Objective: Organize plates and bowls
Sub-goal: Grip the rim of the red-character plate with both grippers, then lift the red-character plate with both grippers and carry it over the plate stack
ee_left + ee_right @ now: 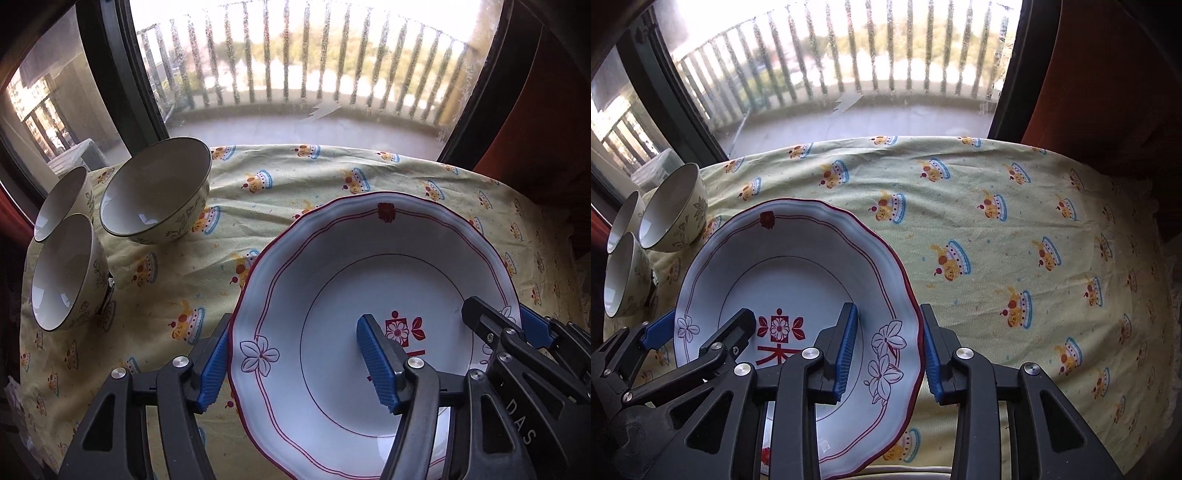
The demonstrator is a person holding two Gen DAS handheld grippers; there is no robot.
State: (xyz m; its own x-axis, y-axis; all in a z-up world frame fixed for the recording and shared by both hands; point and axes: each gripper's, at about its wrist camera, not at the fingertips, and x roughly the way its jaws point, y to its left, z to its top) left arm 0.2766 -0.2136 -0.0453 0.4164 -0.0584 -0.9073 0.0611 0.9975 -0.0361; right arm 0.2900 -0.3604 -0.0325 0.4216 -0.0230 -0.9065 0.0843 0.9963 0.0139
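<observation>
Centrally, white plate (pixel 369 236), scalloped red rim, red flower motif

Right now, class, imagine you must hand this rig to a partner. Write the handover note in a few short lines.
Left hand-held gripper: closed across the near left rim of the plate, one pad outside, one in the well.
Right hand-held gripper: closed across the plate's right rim.
Things: the plate is tilted over the tablecloth. Three bowls stand upright, clustered at the far left corner, not nested. What looks like a second plate shows underneath.
Done: plate gripped on both sides.
Left: set the plate down in its place; probably stack the bowls.
</observation>
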